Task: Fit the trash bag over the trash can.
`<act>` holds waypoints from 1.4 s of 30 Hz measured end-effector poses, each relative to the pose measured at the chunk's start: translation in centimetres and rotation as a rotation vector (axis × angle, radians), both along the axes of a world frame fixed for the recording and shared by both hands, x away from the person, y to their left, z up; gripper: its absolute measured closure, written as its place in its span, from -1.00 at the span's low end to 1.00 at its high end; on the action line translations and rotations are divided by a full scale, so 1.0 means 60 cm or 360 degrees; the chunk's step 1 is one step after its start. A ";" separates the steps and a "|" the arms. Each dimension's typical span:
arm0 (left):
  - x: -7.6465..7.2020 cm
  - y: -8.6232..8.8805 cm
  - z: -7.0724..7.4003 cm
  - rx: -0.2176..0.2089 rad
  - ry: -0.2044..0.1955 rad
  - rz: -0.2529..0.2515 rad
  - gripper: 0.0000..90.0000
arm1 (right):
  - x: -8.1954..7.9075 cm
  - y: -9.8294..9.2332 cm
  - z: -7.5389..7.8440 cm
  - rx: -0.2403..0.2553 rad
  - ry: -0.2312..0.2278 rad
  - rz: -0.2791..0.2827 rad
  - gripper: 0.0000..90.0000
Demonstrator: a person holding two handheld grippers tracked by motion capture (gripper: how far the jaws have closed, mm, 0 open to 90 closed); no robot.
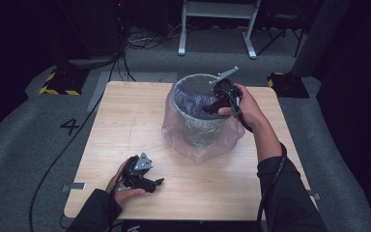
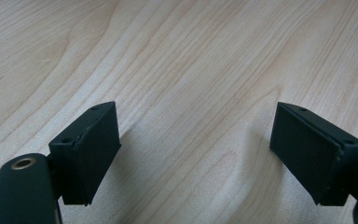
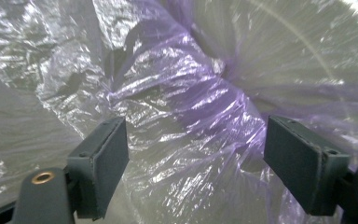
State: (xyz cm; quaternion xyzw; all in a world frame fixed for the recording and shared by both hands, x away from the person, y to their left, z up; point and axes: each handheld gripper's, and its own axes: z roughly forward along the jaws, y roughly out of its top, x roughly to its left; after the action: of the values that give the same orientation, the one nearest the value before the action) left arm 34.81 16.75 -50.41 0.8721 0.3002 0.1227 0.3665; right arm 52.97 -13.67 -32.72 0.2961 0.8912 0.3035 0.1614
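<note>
A grey round bin (image 1: 199, 126) stands on the wooden table (image 1: 125, 121), lined with a thin purple-tinted plastic bag (image 1: 200, 147) whose skirt hangs down around it. My right gripper (image 1: 211, 107) reaches over the bin's right rim into its mouth. In the right gripper view the crumpled bag (image 3: 186, 107) lies ahead of and between the jaws; the right gripper (image 3: 196, 158) stands open, its pads clear of the film. My left gripper (image 1: 155, 183) rests near the table's front left, open. In the left gripper view the left gripper (image 2: 196, 154) has only bare wood (image 2: 191, 70) between its jaws.
The bin sits at the table's far middle. Black cables (image 1: 72, 140) trail over the grey floor at the left. A white frame (image 1: 217, 24) stands behind the table, and yellow-black striped blocks (image 1: 58, 82) sit at the far corners.
</note>
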 end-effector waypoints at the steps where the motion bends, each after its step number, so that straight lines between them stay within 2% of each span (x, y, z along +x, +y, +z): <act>1: 0.000 0.000 0.000 0.0000 0.0001 0.0000 -0.66 | -0.001 -0.001 0.000 0.0007 -0.0005 0.0001 -0.53; 6: 0.000 0.000 0.000 -0.0002 0.0003 -0.0003 -0.66 | -0.005 -0.002 0.001 0.0033 -0.0007 -0.0010 -0.53; 10: 0.000 0.000 0.000 -0.0002 0.0003 -0.0003 -0.66 | -0.010 -0.006 0.003 0.0075 -0.0050 -0.0020 -0.54; 16: 0.000 0.000 0.000 -0.0003 0.0003 -0.0001 -0.67 | -0.014 -0.014 0.010 0.0125 -0.0138 -0.0049 -0.55; 20: 0.000 -0.001 0.000 -0.0003 0.0002 0.0000 -0.67 | -0.017 -0.020 0.009 0.0195 -0.0215 -0.0064 -0.55; 24: 0.000 -0.001 0.000 -0.0003 0.0002 0.0000 -0.67 | -0.020 -0.023 0.010 0.0229 -0.0255 -0.0083 -0.57; 28: 0.000 -0.001 0.000 -0.0002 0.0003 -0.0001 -0.67 | -0.027 -0.030 0.016 0.0314 -0.0364 -0.0113 -0.62; 32: 0.000 -0.001 0.000 0.0001 0.0000 0.0003 -0.67 | -0.033 -0.032 0.018 0.0369 -0.0402 -0.0113 -0.63; 35: 0.000 -0.001 0.000 0.0001 0.0000 0.0003 -0.67 | -0.038 -0.032 0.016 0.0450 -0.0453 -0.0111 -0.64; 42: 0.000 -0.001 0.000 0.0001 0.0000 0.0003 -0.67 | -0.048 -0.033 0.013 0.0503 -0.0523 -0.0104 -0.64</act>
State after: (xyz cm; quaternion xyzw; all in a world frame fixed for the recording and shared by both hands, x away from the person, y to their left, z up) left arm 34.82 16.70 -50.41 0.8719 0.3008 0.1233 0.3661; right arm 50.09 -15.62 -31.91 0.2929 0.7842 0.4781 0.2657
